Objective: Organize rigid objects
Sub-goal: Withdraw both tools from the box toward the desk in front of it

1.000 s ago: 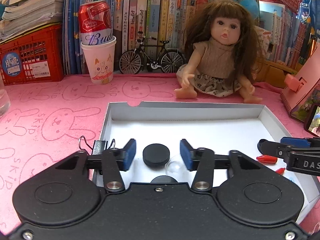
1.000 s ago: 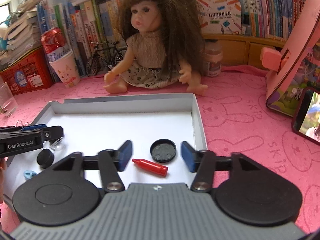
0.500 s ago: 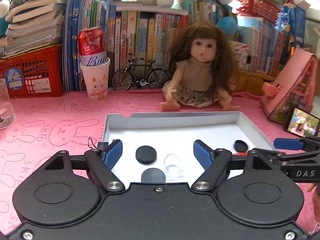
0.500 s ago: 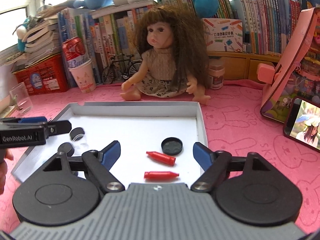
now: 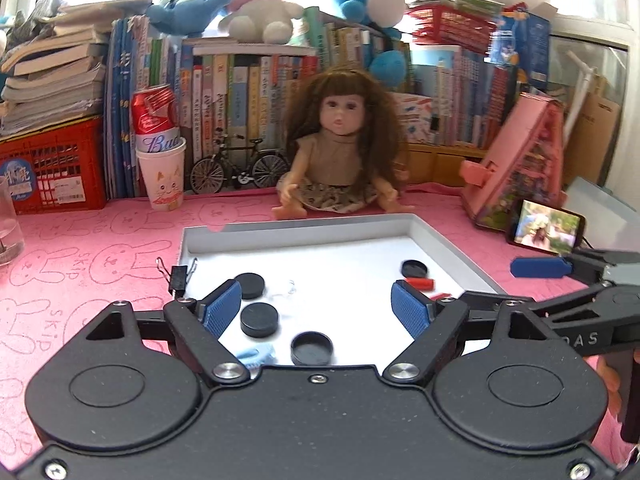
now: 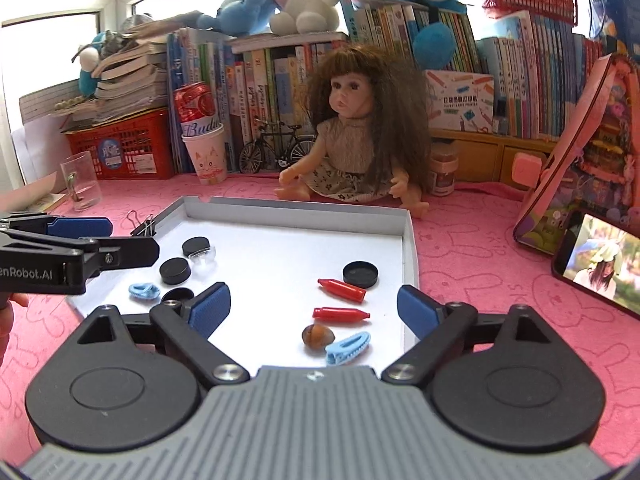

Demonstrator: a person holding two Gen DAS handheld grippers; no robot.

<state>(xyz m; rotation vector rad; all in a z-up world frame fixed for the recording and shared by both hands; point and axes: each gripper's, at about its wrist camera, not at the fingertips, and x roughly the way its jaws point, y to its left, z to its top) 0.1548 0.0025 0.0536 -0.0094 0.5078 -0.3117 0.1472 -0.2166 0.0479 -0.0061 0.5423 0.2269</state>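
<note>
Hovering over a shallow white tray (image 6: 410, 240) on the pink desk (image 6: 480, 248), the left gripper (image 5: 318, 308) and right gripper (image 6: 314, 308) both stand spread wide, holding nothing. Black caps (image 6: 360, 274), two red crayon-like pieces (image 6: 340, 314), blue clips (image 6: 347, 347) and a brown nut (image 6: 318, 335) lie scattered inside the tray, centre frame. A doll (image 6: 356, 136) sits behind it.

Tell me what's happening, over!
Left gripper open, right gripper open, both empty above the tray. Caps, red pieces, blue clips loose inside. Nothing blocking.
</note>
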